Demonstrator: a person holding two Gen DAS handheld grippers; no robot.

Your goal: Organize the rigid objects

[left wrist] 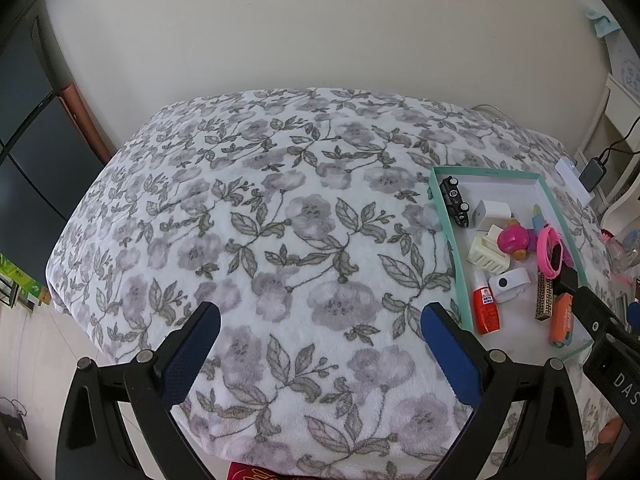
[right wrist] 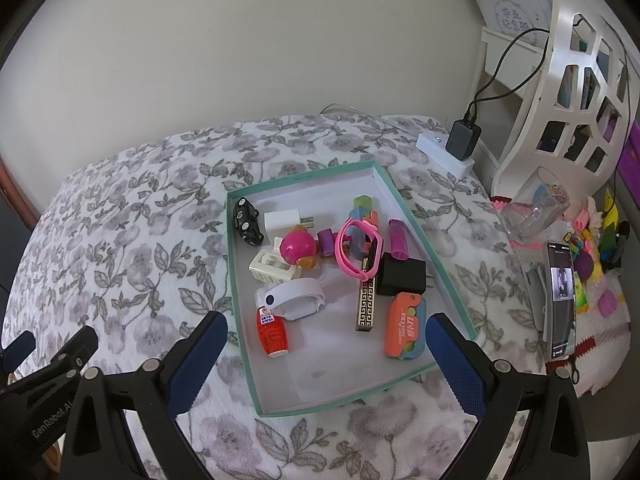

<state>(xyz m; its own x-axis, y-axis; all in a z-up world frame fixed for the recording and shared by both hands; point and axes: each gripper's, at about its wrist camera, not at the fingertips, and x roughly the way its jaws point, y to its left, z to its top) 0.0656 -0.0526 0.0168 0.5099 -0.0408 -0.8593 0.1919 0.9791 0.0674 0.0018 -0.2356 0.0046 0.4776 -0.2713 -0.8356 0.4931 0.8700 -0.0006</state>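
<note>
Hovering with fingers spread and empty, the right gripper (right wrist: 326, 354) has the orange folding toy (right wrist: 404, 330) just ahead of its right finger inside the teal tray (right wrist: 240, 320) on the bed: light, stiff plastic, probably best pinched across its narrow sides.

- A shallow teal-rimmed tray (right wrist: 420, 236) with a white floor lies on a floral bedspread, holding every item.
- A black toy car (right wrist: 247, 222) sits in the far left corner, a white plug adapter (right wrist: 282, 220) just right of it.
- A pink round toy (right wrist: 295, 249) rests against a cream slotted holder (right wrist: 272, 266).
- A pink wristband (right wrist: 356, 252) leans at centre, beside a black charger (right wrist: 401, 273).
- Nearer lie a red glue bottle (right wrist: 273, 334), a white band (right wrist: 296, 300), a gold-patterned bar (right wrist: 366, 304) and an orange carrot-knife toy (right wrist: 404, 326).
</note>
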